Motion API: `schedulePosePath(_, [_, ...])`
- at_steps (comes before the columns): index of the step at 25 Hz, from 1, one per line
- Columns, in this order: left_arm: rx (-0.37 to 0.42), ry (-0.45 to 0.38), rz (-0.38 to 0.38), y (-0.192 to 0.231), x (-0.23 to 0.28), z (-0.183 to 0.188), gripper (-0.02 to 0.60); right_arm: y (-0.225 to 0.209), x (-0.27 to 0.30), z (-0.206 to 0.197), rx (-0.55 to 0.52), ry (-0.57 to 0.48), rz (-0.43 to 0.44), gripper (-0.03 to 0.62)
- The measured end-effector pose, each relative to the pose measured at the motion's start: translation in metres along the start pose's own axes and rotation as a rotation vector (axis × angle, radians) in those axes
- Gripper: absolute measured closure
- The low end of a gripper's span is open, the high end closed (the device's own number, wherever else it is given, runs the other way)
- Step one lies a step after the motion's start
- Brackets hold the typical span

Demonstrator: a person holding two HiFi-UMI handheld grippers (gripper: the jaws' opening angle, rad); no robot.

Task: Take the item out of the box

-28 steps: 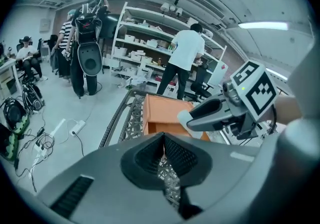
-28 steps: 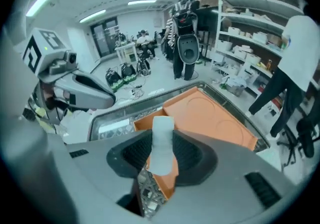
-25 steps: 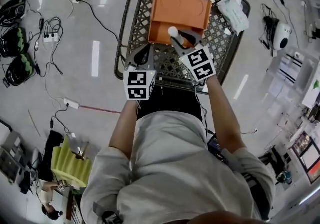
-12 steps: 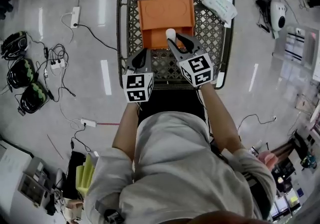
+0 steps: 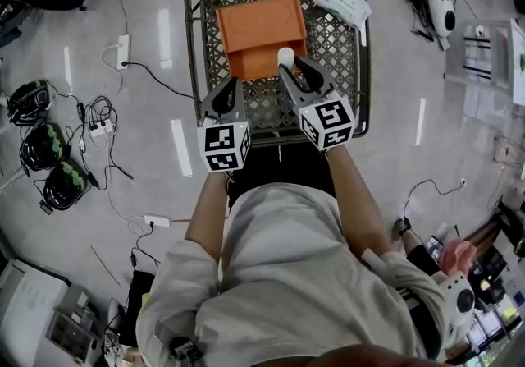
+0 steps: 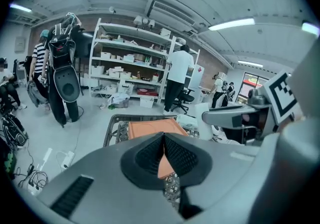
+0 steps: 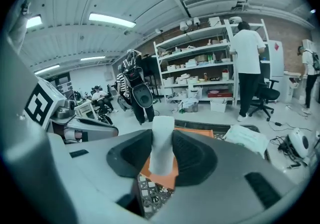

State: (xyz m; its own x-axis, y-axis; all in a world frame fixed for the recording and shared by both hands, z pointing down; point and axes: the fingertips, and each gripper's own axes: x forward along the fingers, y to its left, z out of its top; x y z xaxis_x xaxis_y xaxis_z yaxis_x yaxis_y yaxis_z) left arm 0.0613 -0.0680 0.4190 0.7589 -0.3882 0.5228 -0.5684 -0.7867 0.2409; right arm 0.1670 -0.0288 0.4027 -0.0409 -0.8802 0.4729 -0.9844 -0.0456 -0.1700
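Right hand-held gripper clamps white cylinder mid-body, upright, above near edge of orange box, which lies toward the cart's far edge. Left hand-held gripper closed, empty. The cylinder is judged light, smooth, likely slippery; a mid-body hold across its width suits

No word, brand or number can be read in any view. The left cube and the right cube carry only black-and-white square markers, no letters. Print on the packet is too small to read.
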Motion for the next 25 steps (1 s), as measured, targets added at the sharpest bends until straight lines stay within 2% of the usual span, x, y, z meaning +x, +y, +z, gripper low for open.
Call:
schedulePosePath(9, [0.012, -0.077, 0.014, -0.038, -0.025, 0.027, 0.571, -0.004, -0.063, 0.026, -0.027, -0.114, -0.018, 0.470])
schedulePosePath(20, [0.040, -0.174, 0.072, -0.108, -0.071, 0.038, 0.571, 0.004, -0.133, 0.047, -0.076, -0.246, 0.058, 0.470])
schedulePosePath(25, [0.066, -0.234, 0.092, -0.135, -0.092, 0.054, 0.571, 0.004, -0.174, 0.070, -0.112, -0.339, 0.064, 0.471])
